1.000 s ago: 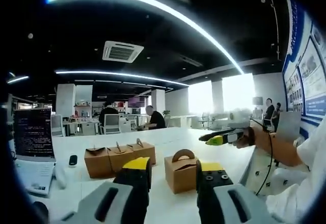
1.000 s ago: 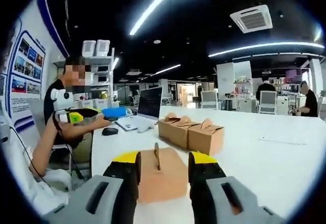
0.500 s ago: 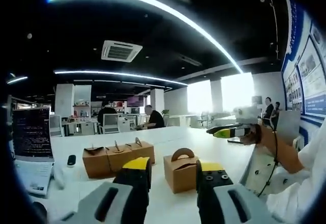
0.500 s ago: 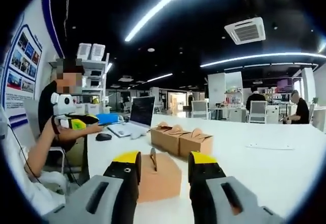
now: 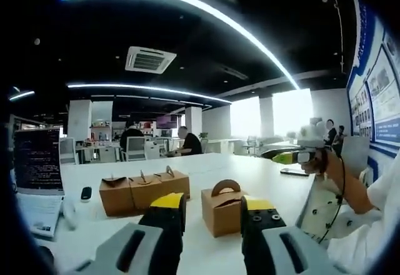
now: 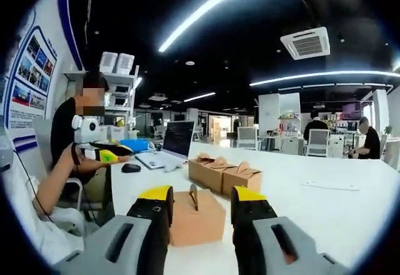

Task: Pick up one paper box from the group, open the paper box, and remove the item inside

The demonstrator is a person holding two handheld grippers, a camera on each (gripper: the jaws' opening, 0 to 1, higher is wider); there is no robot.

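Note:
A lone brown paper box [image 5: 222,211] with an arched handle stands on the white table [image 5: 275,181], just beyond my left gripper [image 5: 212,207], whose jaws are apart and hold nothing. The same box [image 6: 197,217] lies past my right gripper [image 6: 201,201], also open and holding nothing. A group of three like boxes [image 5: 144,189] sits in a row farther back, the boxes group [image 6: 225,174] showing from the other side. A hand holds the right gripper [image 5: 295,157] in the air at the table's right end. The left gripper [image 6: 107,156] hovers by the laptop.
An open laptop [image 5: 36,172] and a black mouse [image 5: 85,193] lie at the table's left end. A dark phone [image 5: 292,172] lies near the right edge. A paper sheet [image 6: 328,185] rests on the table. People sit at desks far behind.
In the left gripper view the right gripper has drifted up and to the right. In the right gripper view the left gripper has sunk slightly. The boxes have stayed put.

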